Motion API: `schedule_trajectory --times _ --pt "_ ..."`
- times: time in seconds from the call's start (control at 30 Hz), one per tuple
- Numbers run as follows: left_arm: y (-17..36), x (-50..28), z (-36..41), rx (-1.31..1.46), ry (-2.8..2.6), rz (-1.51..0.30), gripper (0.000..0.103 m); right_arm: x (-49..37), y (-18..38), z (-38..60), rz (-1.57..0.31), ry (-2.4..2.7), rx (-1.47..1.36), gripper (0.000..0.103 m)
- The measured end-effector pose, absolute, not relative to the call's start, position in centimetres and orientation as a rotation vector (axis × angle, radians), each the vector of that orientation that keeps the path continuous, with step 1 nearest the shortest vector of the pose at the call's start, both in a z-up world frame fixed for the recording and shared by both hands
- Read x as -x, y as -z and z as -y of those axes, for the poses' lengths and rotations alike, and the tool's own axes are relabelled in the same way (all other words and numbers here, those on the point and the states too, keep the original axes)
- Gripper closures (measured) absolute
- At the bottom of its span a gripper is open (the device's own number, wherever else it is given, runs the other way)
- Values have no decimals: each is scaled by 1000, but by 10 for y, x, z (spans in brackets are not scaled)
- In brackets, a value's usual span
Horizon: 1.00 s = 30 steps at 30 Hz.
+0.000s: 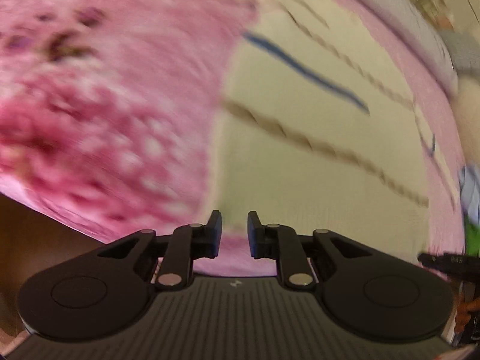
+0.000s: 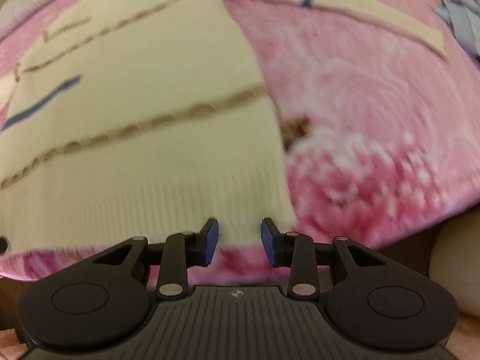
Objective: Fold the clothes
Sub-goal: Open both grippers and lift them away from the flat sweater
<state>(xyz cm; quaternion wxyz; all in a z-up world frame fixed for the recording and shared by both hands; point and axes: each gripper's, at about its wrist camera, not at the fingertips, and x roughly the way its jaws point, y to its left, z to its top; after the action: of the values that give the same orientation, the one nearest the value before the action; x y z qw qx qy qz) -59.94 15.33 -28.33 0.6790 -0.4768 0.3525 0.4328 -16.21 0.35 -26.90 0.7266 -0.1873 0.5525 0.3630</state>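
- Left gripper (image 1: 234, 234): jaws parted, nothing between them, sits at the sweater's lower-left corner edge over the blanket.
- Right gripper (image 2: 239, 241): jaws parted, empty, pads just at the ribbed hem (image 2: 168, 198) near the right corner.
- Cream sweater (image 2: 144, 96) lies flat on a pink floral blanket (image 2: 360, 90); brown braided stripes and short blue marks run across it.
- One sleeve (image 2: 375, 9) stretches out toward the far right.
- Both views motion-blurred; bluish cloth (image 2: 462, 15) at far edge, can't identify.
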Motion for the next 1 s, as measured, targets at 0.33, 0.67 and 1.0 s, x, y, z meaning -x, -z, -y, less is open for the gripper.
schedule_trajectory --times 0.33,0.67,1.0 --pt "290 715 -348 1217 -1305 -444 66 167 268 -54 -1256 -746 391 55" --pt "330 796 -468 1422 -1507 -43 64 185 280 -140 -1247 -726 370 48" --pt "287 768 -472 1030 -1579 -347 98 203 276 -161 -1231 -674 427 48"
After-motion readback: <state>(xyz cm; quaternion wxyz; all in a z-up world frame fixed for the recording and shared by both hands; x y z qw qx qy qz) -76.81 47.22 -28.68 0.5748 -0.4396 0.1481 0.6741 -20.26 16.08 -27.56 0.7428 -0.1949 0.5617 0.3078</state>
